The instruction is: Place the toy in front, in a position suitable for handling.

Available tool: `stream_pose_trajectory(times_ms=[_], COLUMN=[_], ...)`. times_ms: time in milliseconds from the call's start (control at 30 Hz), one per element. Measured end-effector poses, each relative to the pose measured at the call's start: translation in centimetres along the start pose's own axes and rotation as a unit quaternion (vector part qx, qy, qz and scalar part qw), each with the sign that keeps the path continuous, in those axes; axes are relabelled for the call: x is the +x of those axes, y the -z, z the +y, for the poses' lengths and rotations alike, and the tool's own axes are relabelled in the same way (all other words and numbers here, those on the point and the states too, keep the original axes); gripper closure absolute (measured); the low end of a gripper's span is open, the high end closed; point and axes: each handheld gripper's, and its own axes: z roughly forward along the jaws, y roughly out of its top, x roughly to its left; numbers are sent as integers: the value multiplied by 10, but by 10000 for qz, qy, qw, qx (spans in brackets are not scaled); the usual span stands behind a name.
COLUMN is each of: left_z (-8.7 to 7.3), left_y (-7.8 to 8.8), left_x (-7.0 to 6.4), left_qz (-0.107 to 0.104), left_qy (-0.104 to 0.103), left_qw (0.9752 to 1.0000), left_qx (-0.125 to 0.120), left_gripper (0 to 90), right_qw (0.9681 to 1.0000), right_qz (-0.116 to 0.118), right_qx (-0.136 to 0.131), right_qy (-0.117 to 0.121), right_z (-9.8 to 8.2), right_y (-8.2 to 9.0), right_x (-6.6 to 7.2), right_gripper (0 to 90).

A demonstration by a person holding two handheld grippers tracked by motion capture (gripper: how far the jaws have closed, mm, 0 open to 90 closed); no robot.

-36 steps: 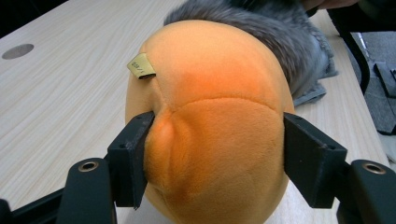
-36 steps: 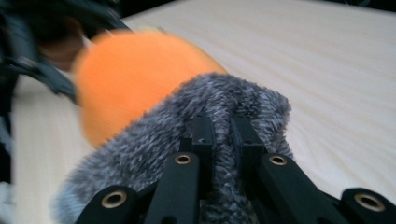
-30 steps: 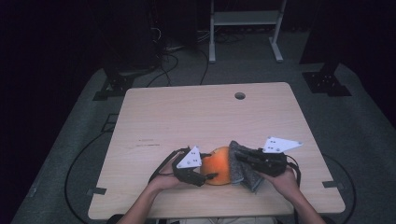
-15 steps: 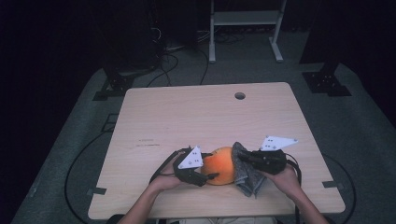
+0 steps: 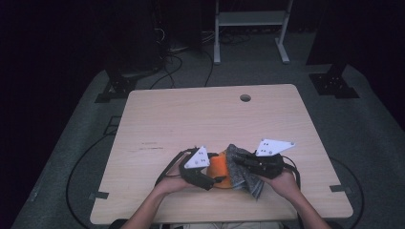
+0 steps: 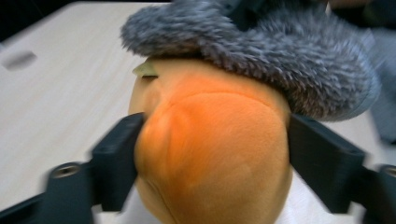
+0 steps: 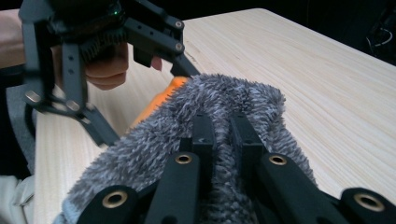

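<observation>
An orange plush ball (image 5: 218, 168) rests on the wooden table (image 5: 215, 119) near its front edge. My left gripper (image 5: 216, 179) has the ball (image 6: 210, 149) between its jaws, and both pads touch its sides. Those jaws have just been opening, with the ball still between them. A grey fuzzy cloth (image 5: 242, 172) lies over the far side of the ball. My right gripper (image 7: 222, 123) is shut on that cloth (image 7: 224, 93), pinching a fold. In the right gripper view the ball's orange edge (image 7: 161, 98) peeks out beside the left gripper (image 7: 140, 70).
A round cable hole (image 5: 245, 98) sits near the table's far edge. Behind the table stands a white metal rack (image 5: 248, 19), with cables on the dark floor. The person's hands come in over the front edge.
The right gripper has shifted a little to the left with the grey cloth, which now covers more of the orange ball. The left gripper has stayed in place.
</observation>
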Motion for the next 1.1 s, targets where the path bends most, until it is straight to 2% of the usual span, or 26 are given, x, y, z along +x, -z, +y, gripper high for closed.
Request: stream_pose_trajectory(times_ms=[33, 67, 133, 167, 233, 300, 400, 467, 533, 600, 667, 733, 833, 933, 967, 1033, 1100], left_z=[-3, -6, -10, -12, -10, -8, -6, -4, -1, 3, 8, 8, 3, 1, 2, 3, 3], left_y=[-1, -3, -3, -3, -3, -3, -3, -3, -5, -7, -8, -8, -7, -6, -6, -7, -8], left_x=[6, 12, 16, 16, 12, 12, 12, 10, 8, 5, 0, -1, 4, 4, 3, -1, -4], left_qz=[39, -57, -240, -330, -210, -154, -122, -73, -45, -11, 26, 116, 79, 76, 94, 147, 153], left_qy=[274, 545, 752, 741, 592, 613, 769, 795, 853, 923, 848, 758, 876, 836, 778, 503, 246], left_qw=[9995, 9983, 9967, 9967, 9980, 9979, 9967, 9965, 9959, 9951, 9958, 9967, 9957, 9961, 9966, 9984, 9995], left_qx=[132, 219, 199, 66, -24, -103, -207, -252, -311, -343, -351, -264, -282, -261, -253, -197, -116], left_gripper=[135, 93, 133, 206, 324, 398, 429, 431, 431, 432, 436, 443, 447, 446, 446, 447, 451], right_qw=[10000, 10000, 9999, 9998, 9995, 9990, 9975, 9975, 9983, 9988, 9988, 9984, 9987, 9986, 9986, 9989, 9988], right_qz=[-25, -75, -136, -154, -204, -324, -605, -558, -468, -351, -274, -326, -360, -467, -493, -453, -448], right_qx=[3, -18, -50, -63, -100, -98, 12, -130, -280, -334, -253, -155, -184, -66, -24, -14, -101], right_qy=[-12, -28, -95, -148, -220, -275, -364, -415, -224, 25, 314, 428, 321, 224, 186, 100, 160], right_z=[-1, -3, -6, -8, -12, -17, -24, -24, -15, -3, 8, 8, 2, -9, -11, -11, -4], right_y=[0, 1, 3, 5, 8, 13, 24, 31, 35, 32, 21, 14, 13, 18, 20, 26, 30], right_x=[-1, -2, -6, -7, -11, -13, -16, -13, -3, 9, 20, 22, 16, 11, 9, 6, 7], right_gripper=[818, 818, 818, 818, 818, 817, 817, 818, 817, 818, 817, 818, 819, 819, 819, 818, 818])
